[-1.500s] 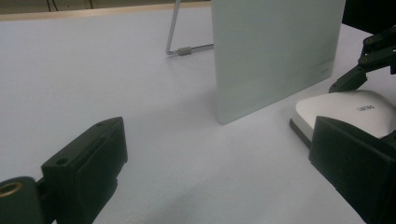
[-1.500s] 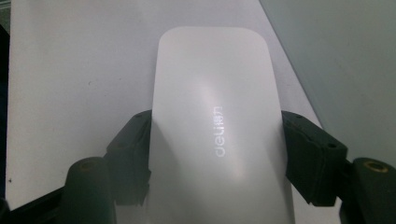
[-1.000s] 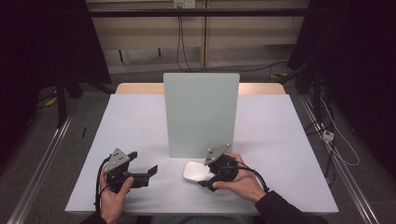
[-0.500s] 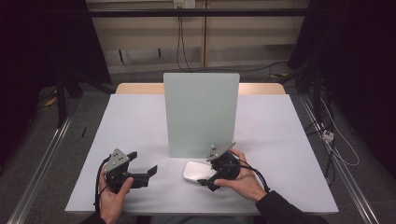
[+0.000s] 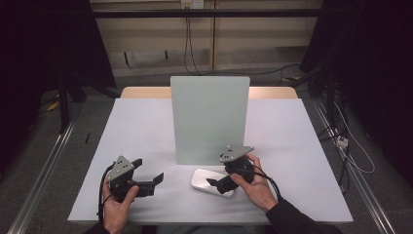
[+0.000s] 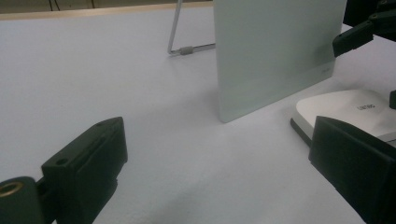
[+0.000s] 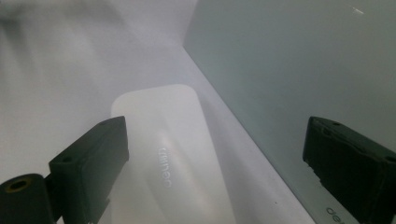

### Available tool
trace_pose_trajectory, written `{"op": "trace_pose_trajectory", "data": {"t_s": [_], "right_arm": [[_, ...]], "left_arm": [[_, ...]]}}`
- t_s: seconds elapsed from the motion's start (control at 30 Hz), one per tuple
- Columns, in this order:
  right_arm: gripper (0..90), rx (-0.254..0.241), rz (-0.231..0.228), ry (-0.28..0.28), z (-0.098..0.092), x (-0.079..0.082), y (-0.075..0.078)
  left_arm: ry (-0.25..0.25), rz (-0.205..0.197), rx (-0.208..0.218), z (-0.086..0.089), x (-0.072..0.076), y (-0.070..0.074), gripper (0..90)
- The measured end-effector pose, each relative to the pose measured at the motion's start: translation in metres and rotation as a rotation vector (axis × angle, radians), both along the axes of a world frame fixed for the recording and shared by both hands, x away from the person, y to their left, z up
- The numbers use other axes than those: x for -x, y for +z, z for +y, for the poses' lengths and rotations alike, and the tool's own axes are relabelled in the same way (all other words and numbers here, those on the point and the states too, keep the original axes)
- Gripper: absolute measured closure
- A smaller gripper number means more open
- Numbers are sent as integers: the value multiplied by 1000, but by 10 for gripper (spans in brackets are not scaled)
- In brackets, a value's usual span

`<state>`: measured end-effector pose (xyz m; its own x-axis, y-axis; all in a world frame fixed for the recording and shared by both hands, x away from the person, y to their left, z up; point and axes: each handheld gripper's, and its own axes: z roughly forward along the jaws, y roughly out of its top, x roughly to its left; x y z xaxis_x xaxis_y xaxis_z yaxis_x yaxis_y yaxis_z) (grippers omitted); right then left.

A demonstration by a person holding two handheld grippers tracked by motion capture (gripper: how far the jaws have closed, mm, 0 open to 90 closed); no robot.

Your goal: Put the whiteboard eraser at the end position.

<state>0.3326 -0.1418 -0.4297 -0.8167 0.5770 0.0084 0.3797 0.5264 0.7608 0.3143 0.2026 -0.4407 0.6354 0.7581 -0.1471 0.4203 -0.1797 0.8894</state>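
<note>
A flat white device (image 5: 202,179) with rounded corners lies on the white table (image 5: 146,126), just in front of an upright pale green panel (image 5: 209,117). My right gripper (image 5: 220,184) hovers over the device's right end, and its jaws have just been opening. In the right gripper view the device (image 7: 168,140) lies below and between the spread jaws of the right gripper (image 7: 217,140), which do not press on it, with the panel (image 7: 289,60) close on the right. My left gripper (image 5: 147,170) stands open and empty to the left, pointed at the device (image 6: 345,109) and panel (image 6: 275,46).
A thin wire stand (image 6: 180,49) props the panel from behind. A wooden strip (image 5: 146,91) runs along the table's far edge. Metal rails (image 5: 44,165) flank the table, and cables (image 5: 350,151) lie on the floor at the right.
The right gripper's jaws have spread apart above the white device, and the hand has shifted slightly right. The device, panel and left gripper stay where they were.
</note>
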Motion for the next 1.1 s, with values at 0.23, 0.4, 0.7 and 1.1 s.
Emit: {"op": "trace_pose_trajectory", "data": {"t_s": [0.23,0.4,0.7,1.1], "right_arm": [[78,-35,-13,-94,-5,1,1],[75,-73,-23,-137,-13,5,4],[74,-113,-42,-231,-35,11,4],[54,-117,-66,-376,-68,22,-1]], "left_arm": [[12,5,-2,2,0,0,43],[9,3,-11,3,0,0,43],[16,1,-3,4,0,1,43],[13,1,-21,3,0,1,45]]}}
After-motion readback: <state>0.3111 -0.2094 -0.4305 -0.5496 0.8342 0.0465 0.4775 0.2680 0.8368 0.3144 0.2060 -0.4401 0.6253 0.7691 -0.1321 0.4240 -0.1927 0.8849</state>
